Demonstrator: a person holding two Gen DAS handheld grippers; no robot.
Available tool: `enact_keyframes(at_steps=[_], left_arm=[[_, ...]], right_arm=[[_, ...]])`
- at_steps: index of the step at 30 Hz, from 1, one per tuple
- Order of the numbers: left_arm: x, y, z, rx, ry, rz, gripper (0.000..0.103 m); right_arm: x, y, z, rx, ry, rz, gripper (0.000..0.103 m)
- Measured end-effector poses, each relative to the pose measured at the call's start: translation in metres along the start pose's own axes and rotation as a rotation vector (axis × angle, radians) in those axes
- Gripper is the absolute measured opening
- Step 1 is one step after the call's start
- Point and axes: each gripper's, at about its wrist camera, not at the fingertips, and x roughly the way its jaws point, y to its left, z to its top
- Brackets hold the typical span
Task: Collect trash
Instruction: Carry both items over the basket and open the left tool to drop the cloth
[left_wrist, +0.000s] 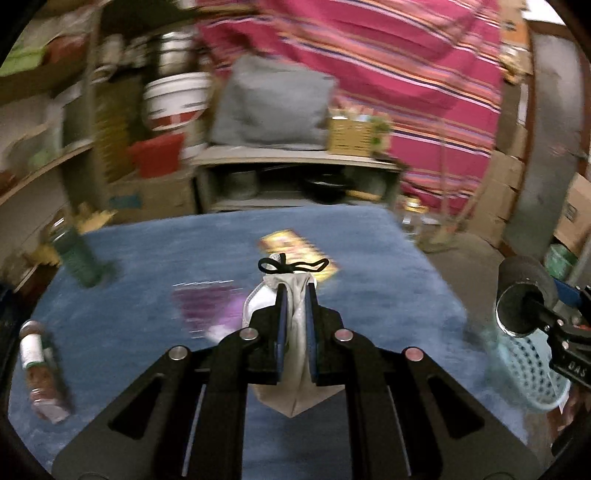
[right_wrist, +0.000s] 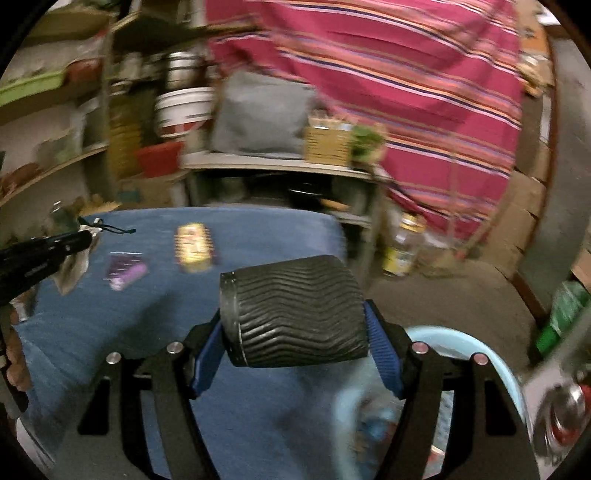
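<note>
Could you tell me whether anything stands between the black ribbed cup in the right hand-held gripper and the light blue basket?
Nothing visible does. The right hand-held gripper holds the black ribbed cup on its side, with the light blue basket just below and to its right. Only bare blue tablecloth lies beneath; the basket's inside is too blurred to judge.

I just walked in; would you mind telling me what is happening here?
A person is collecting trash off a blue table with two handheld grippers. The left gripper is shut on a face mask; the right gripper grips a black cup. A basket waits at the right; wrappers and bottles remain.
</note>
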Motion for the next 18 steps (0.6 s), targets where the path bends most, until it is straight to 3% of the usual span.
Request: enact_keyframes(at_steps=[9, 18], left_arm=[[0.006, -0.147, -0.017, 0.132, 0.016, -0.203, 0.008], [0.015, -0.241, -0.036, 0.203, 0.058, -0.346, 0.008]], right_arm=[[-0.032, -0.115, -0.042, 0.142, 0.021, -0.187, 0.069], [-0.044, -0.169, -0.069, 0.197, 0.045, -0.246, 0.069]])
